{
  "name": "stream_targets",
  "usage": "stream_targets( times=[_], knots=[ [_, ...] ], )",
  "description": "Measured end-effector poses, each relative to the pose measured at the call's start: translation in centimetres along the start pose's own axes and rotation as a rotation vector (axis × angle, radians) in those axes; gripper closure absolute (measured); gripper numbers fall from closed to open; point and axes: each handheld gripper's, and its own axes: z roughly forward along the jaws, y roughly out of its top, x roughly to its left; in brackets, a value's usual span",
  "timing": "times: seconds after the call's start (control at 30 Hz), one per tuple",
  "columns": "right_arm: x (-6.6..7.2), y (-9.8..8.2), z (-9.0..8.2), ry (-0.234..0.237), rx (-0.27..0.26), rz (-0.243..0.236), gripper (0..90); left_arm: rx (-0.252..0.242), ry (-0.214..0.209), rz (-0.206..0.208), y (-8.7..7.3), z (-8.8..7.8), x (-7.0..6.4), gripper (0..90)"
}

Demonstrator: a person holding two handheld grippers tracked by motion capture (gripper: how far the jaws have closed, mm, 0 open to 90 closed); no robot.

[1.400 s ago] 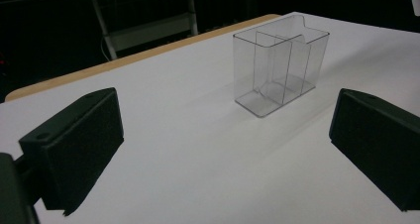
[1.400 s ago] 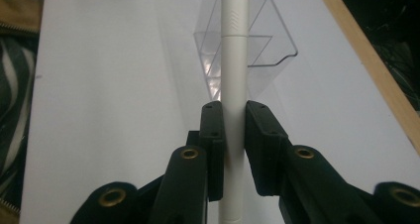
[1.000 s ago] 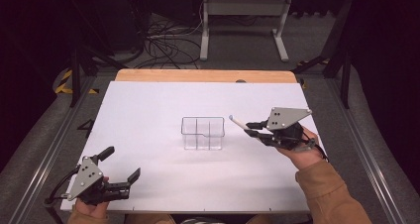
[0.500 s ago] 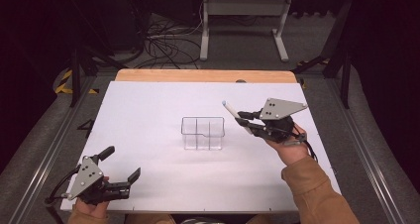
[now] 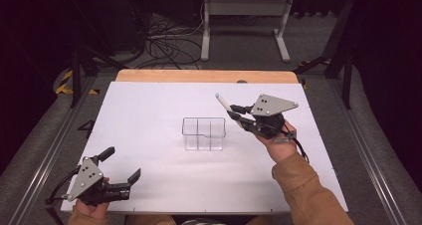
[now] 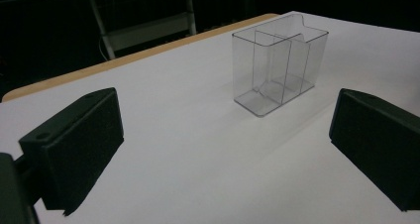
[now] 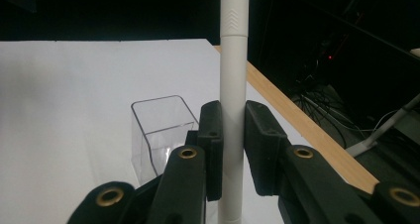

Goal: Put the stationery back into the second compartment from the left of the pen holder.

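Holding: a slim white plastic pen with a pale blue tip (image 5: 225, 104) is clamped between the jaws of the right gripper (image 5: 238, 116), gripped partway along its barrel so that most of its length projects past the jaws.
Pen position: it is carried in the air, tilted up and away, to the right of and slightly beyond the clear plastic three-compartment organiser box (image 5: 204, 133), apart from it.
Pen seen along the jaws: in the right gripper view the pen (image 7: 233, 85) runs straight between the two black pads, and the box (image 7: 161, 130) lies below and to the left, presumably so that an end can be lined up with a compartment.
Box: it stands upright near the middle of the white table surface (image 5: 149, 110), its compartments open upward and apparently holding nothing.
Left gripper (image 5: 119, 171): its jaws are spread wide apart and nothing is held; it is kept low at the near left corner, well apart from the box (image 6: 280, 60), probably to leave the approach free.
Step judged: the pen is being carried toward the box for insertion.
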Motion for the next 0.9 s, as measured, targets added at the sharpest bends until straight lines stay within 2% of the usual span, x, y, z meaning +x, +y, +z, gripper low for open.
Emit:
stream_targets(
  times=[0.27,0.7,0.9],
  knots=[
    [0.2,0.0,1.4,-0.011,-0.060,0.013,78.4,0.002,0.008,-0.010,-0.1,-0.3,0.0,1.1],
    [0.2,-0.3,4.6,0.014,-0.112,0.110,78.3,0.002,0.018,-0.018,-0.3,-0.7,0.2,1.0],
    [0.7,-0.6,6.2,0.029,-0.125,0.132,78.4,0.002,0.015,-0.016,-0.3,-0.6,0.2,1.1]
  ],
)
